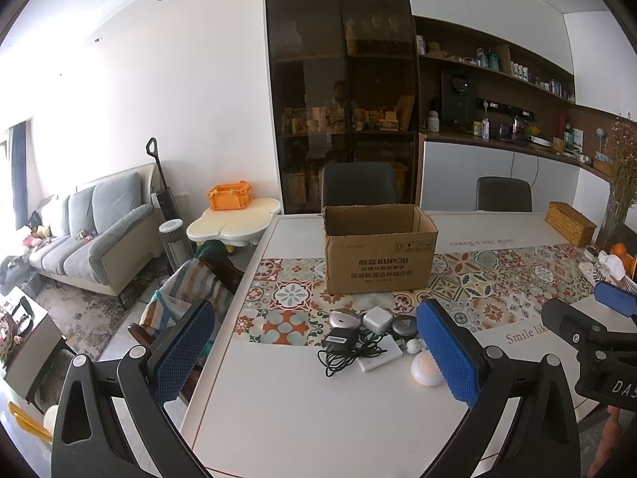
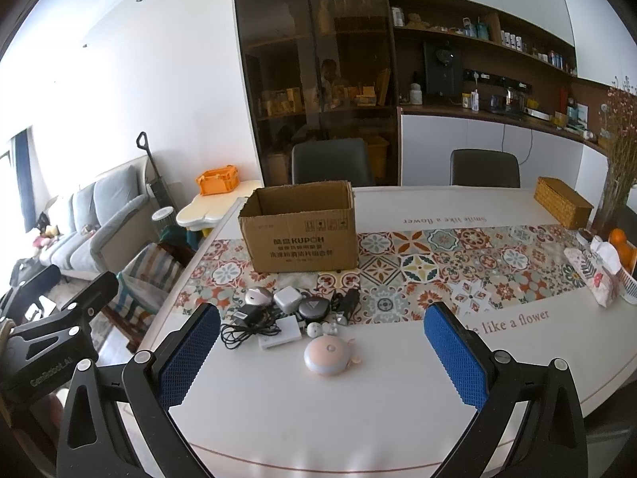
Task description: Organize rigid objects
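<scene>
An open cardboard box point(image 1: 378, 251) point(image 2: 300, 227) stands on the white table point(image 1: 298, 418) point(image 2: 358, 418). In front of it lies a cluster of small gadgets: a silver round device point(image 1: 344, 318) point(image 2: 256, 296), a white cube charger point(image 1: 377, 318) point(image 2: 287, 298), a black round device point(image 1: 404, 326) point(image 2: 314, 308), a black adapter with cable point(image 1: 342, 348) point(image 2: 245, 324), a white flat box point(image 1: 378, 354) point(image 2: 280, 334) and a pink round light point(image 1: 424, 368) point(image 2: 328, 355). My left gripper point(image 1: 314, 352) and right gripper point(image 2: 324, 354) are open and empty, held above the near table edge.
A wicker box point(image 1: 570, 223) point(image 2: 562, 201), tissue pack point(image 2: 593, 275), oranges point(image 2: 619, 239) and a dried flower vase point(image 2: 615, 183) stand at the right. Two dark chairs point(image 1: 360, 187) point(image 2: 485, 167) stand behind the table. A draped chair point(image 1: 187, 290) stands at the left edge.
</scene>
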